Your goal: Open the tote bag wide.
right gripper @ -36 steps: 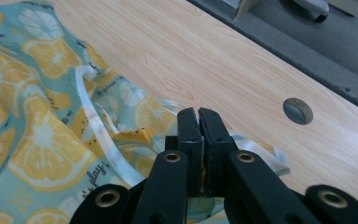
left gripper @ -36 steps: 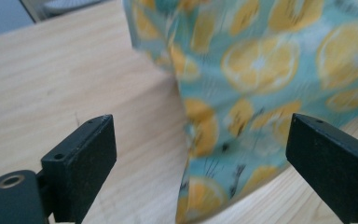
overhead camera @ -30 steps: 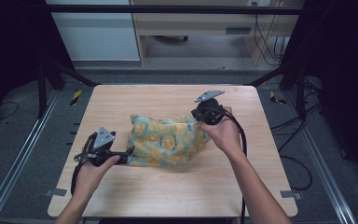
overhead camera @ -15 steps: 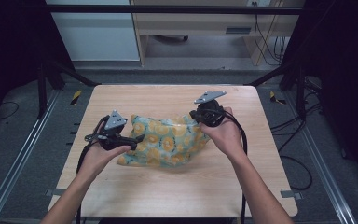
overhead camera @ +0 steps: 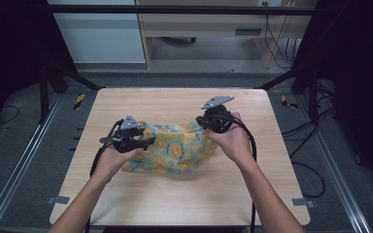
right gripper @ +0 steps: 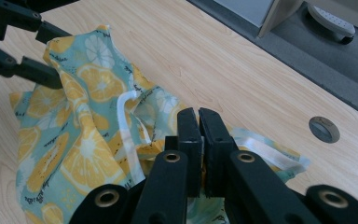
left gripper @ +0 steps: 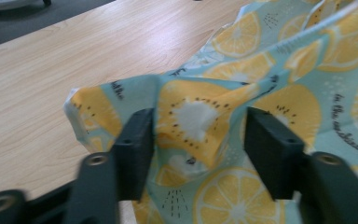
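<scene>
Item: lemon-print cloth (overhead camera: 175, 148) on bench (overhead camera: 175, 104); light, limp, slippery. Right claw (right gripper: 199, 154) pinches its edge; left claw (left gripper: 200, 140), closing, straddles a raised fold — best hold.

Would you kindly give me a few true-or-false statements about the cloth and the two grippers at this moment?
1. The cloth has a lemon-slice print on pale blue. True.
2. The right gripper stands wide open. False: its jaws are shut on the cloth.
3. A fold of cloth sits between the left gripper's jaws. True; they have just been closing.
4. The cloth hangs over the table edge. False: it lies wholly on the tabletop.
5. The table is glass. False: it is light wood.
</scene>
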Demonstrator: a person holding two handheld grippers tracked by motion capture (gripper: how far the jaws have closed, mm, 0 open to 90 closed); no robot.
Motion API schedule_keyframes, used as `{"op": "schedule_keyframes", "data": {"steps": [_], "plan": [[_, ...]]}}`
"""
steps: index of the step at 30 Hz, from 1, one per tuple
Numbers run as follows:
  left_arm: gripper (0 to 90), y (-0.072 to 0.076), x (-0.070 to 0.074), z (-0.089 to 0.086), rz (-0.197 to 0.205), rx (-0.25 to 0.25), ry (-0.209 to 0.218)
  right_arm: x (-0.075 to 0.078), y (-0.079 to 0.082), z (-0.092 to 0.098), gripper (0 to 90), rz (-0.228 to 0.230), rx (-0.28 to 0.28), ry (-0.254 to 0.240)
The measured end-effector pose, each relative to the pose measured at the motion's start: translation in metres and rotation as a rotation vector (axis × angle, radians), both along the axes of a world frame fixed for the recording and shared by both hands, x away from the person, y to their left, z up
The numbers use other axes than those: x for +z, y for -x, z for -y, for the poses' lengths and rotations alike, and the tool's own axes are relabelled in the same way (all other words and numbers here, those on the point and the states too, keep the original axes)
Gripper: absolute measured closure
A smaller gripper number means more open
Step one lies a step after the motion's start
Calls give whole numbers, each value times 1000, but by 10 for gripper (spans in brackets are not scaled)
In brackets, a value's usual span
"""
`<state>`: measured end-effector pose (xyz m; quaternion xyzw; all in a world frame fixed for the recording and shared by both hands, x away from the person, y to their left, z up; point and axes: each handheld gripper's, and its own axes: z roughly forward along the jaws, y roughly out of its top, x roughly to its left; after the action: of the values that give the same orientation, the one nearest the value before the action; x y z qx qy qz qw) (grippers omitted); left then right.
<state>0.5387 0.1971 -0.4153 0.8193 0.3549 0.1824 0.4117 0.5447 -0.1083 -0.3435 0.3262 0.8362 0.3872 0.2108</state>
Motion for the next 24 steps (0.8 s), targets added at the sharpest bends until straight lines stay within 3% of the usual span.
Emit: {"op": "schedule_keyframes", "data": {"steps": [3, 5, 10, 13, 14, 15, 19, 21, 24], "plan": [[768, 1, 0, 2, 4, -22, 3, -1, -1, 1, 880, 0, -1, 4], [883, 6, 2, 5, 25, -27, 9, -1, -1, 3, 881, 5, -8, -1], [899, 22, 10, 1, 61, -27, 42, 1, 4, 9, 881, 9, -19, -13], [900, 45, 15, -4, 91, -49, 65, 2, 13, 17, 881, 24, -21, -28], [900, 45, 15, -4, 91, -49, 65, 2, 17, 19, 882, 25, -22, -31], [900, 56, 16, -6, 101, -62, 70, 2, 20, 20, 881, 31, -20, -37], [900, 71, 15, -7, 115, -82, 63, 2, 33, 22, 882, 45, -16, -56], [900, 84, 16, -9, 130, -93, 82, 4, 40, 23, 882, 59, -12, -65], [900, 92, 16, -10, 136, -98, 89, 8, 49, 25, 882, 75, -10, -82]]}}
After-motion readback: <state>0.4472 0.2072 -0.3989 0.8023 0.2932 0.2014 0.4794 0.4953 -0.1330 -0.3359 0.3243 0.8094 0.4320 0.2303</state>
